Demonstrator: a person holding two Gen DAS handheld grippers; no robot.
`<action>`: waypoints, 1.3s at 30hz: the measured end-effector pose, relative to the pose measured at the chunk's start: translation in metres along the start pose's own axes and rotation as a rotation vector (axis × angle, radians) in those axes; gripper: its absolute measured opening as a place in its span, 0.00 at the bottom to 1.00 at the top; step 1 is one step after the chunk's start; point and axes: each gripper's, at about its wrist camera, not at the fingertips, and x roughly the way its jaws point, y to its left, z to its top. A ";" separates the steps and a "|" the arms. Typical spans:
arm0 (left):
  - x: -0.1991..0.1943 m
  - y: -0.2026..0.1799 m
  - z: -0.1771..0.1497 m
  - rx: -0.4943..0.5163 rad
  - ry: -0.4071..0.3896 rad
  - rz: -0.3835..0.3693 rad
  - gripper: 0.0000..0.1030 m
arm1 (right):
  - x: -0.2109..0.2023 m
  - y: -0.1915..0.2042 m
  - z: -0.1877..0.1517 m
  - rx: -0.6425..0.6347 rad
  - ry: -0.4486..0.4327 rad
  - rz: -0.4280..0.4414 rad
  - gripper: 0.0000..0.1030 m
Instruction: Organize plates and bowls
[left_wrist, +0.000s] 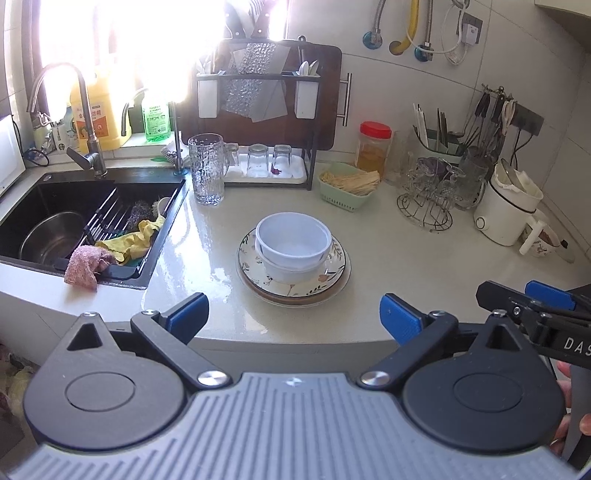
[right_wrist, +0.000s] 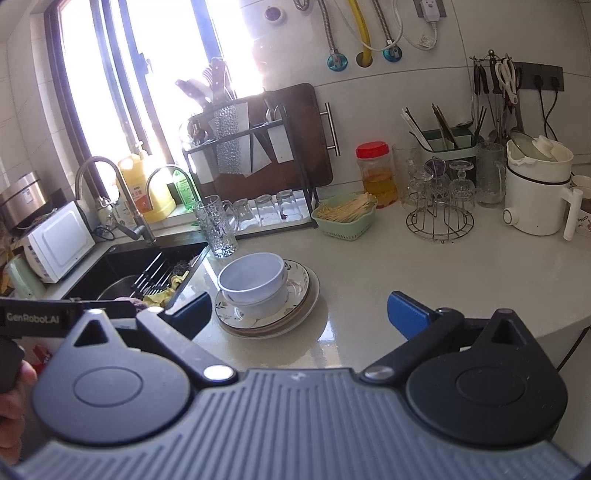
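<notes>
Two white bowls (left_wrist: 293, 243) are seen nested one inside the other at the centre of the left wrist view, set on a floral plate (left_wrist: 332, 271) that lies on further plates stacked beneath it; the whole stack rests on the pale countertop (left_wrist: 424, 266), just right of the black sink (left_wrist: 48, 199). In the right wrist view the same bowls (right_wrist: 253, 277) and floral plate (right_wrist: 299, 278) are found left of centre; the sink (right_wrist: 122, 258) is at middle left.

The left gripper (left_wrist: 293, 319) is held at the lower middle of its frame with its blue fingers spread wide and nothing between them; it is kept apart from the stack, near the counter's front edge. The right gripper (right_wrist: 297, 314) is likewise spread wide and empty, below and right of the stack; part of it (left_wrist: 524, 299) is also seen at the right edge of the left wrist view.

A ribbed glass mug (left_wrist: 207, 170) is stood beyond the plates near the sink corner; a green basket (left_wrist: 347, 188) of sticks, a red-lidded jar (left_wrist: 375, 147) and a white kettle (left_wrist: 506, 210) are ranged along the upper right.
</notes>
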 end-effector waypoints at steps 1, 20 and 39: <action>-0.001 0.001 0.001 -0.004 0.000 -0.004 0.98 | 0.000 0.001 0.002 -0.001 -0.007 0.000 1.00; 0.003 -0.004 0.001 0.022 0.021 -0.003 0.98 | -0.001 0.002 0.002 -0.008 -0.005 -0.008 1.00; 0.002 0.004 0.000 -0.040 0.005 0.015 0.98 | -0.001 0.002 0.003 -0.008 -0.002 -0.007 1.00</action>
